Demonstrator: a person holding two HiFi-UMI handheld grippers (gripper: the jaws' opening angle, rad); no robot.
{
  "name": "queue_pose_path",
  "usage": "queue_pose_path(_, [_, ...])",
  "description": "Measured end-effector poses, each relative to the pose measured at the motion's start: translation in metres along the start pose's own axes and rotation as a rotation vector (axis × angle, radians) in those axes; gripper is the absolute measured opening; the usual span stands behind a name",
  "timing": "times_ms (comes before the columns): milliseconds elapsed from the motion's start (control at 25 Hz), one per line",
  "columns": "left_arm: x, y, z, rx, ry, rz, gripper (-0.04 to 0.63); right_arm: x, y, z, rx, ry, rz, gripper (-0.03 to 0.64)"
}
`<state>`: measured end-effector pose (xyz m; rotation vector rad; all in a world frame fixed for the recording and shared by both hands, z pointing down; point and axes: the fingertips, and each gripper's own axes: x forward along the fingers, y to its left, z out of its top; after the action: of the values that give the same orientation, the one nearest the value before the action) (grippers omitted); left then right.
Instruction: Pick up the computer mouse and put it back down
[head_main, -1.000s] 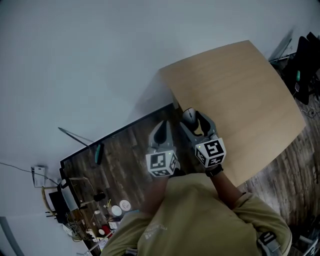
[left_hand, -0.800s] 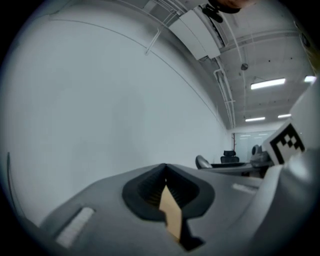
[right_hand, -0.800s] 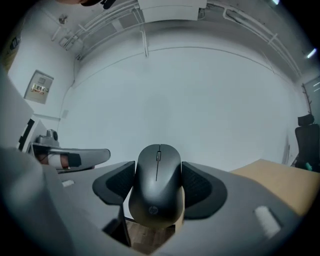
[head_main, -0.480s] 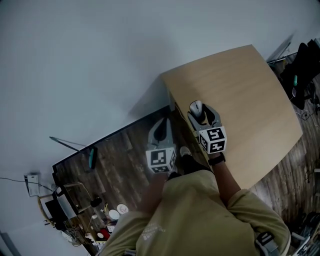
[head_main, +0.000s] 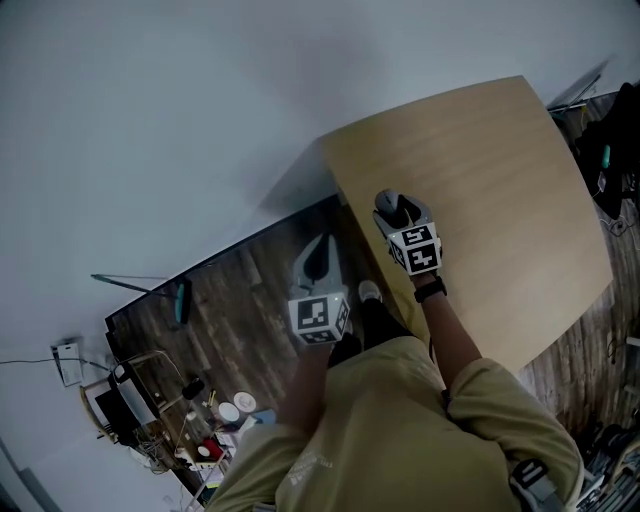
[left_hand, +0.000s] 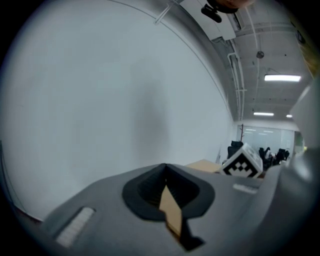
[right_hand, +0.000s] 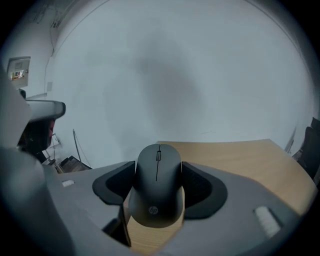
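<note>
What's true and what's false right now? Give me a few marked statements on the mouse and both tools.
1. The mouse sits between the jaws of the right tool. True.
2. The left tool holds something. False: its jaws are together with nothing between them.
3. The right tool is above the table. True.
4. The left tool is above the table. False: in the head view it is over the floor beside the table.
</note>
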<state>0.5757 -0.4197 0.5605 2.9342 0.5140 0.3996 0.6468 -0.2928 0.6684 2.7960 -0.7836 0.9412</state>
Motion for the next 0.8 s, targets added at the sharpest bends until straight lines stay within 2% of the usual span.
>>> queue_pose_path(280, [0.017,0.012,-0.024,-0.01,0.05,0.022,-0.003,0.074,-0.016,-0.061,-0.018,0.211,0.023,0.295])
queue_pose_path(560, [0.017,0.016,-0.045,-0.017,0.09,0.032,-0.003,0.103,-0.02,-0.115,0.061,0.367,0.009,0.295])
queue_pose_path(680, [0.016,0.019,-0.051,-0.02,0.102,0.035,-0.003,0.107,-0.023,-0.124,0.067,0.4,-0.009,0.296])
queue_pose_path(800, [0.016,0.022,-0.053,-0.022,0.106,0.035,-0.003,0.111,-0.024,-0.12,0.067,0.386,-0.016,0.303])
